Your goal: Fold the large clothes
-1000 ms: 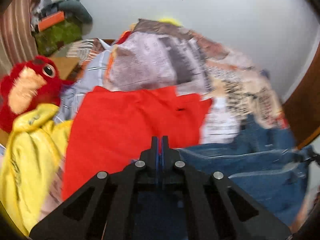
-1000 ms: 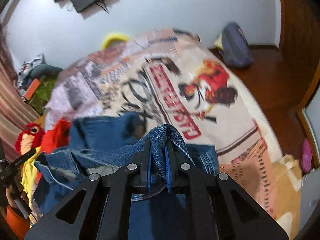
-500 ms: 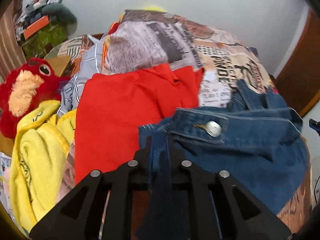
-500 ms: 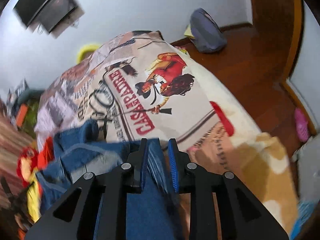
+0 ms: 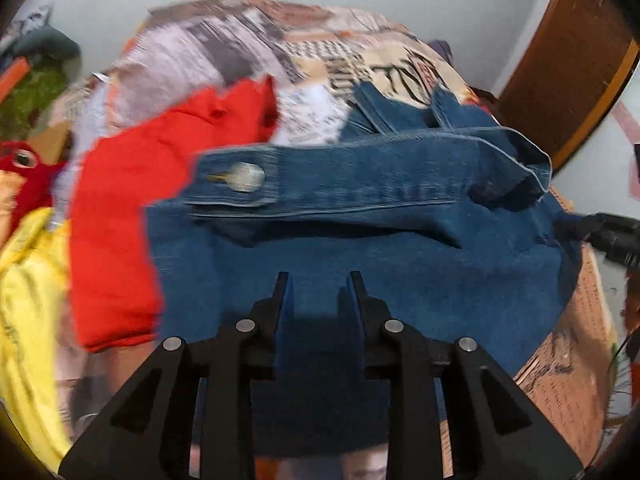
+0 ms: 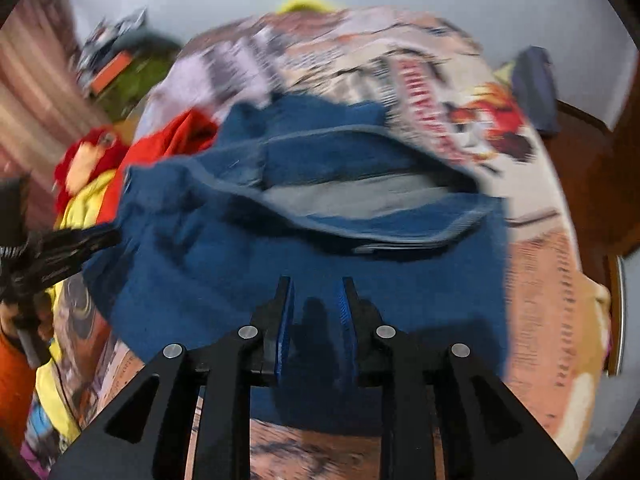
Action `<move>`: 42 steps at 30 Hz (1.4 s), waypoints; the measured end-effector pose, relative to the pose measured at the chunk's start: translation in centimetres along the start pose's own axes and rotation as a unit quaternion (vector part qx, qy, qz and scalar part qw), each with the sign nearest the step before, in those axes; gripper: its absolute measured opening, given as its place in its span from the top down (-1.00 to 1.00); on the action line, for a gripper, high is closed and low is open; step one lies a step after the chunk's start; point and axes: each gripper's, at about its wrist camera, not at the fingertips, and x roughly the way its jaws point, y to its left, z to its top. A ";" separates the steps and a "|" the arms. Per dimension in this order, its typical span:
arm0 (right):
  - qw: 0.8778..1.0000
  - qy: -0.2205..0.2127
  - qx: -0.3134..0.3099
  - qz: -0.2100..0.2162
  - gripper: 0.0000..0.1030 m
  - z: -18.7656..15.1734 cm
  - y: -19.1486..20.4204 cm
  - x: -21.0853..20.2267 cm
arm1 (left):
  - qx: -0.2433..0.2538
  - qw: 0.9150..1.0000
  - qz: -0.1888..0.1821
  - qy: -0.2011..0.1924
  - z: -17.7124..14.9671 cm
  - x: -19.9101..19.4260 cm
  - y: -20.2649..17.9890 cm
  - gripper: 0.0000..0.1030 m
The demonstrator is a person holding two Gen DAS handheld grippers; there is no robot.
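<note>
Releasing jeans (image 5: 360,240) onto patterned bedspread (image 5: 340,52): left gripper (image 5: 318,292) and right gripper (image 6: 316,296) jaws just opening, part-open, gripping nothing, likely to let denim settle flat for folding. Red garment (image 5: 132,208) lying at 9 o'clock, touching jeans.

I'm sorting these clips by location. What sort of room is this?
Most likely a bedroom in a home. A bed with a printed bedspread fills the view, clothes such as the denim garment lie on it, and a red plush toy sits at its edge.
</note>
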 end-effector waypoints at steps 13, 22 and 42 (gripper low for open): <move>0.998 0.021 0.043 -0.048 0.73 6.9 -1.7 6.5 | -0.102 0.995 0.012 0.002 8.4 5.0 4.6 0.79; 0.989 -0.066 -0.020 -0.134 0.56 5.9 2.5 2.6 | -0.025 0.997 0.063 -0.024 7.3 2.7 1.8 0.67; 0.999 0.026 -0.013 -0.041 -0.05 -2.0 1.4 3.7 | 0.040 0.995 0.086 -0.033 -3.8 0.5 -0.2 -0.50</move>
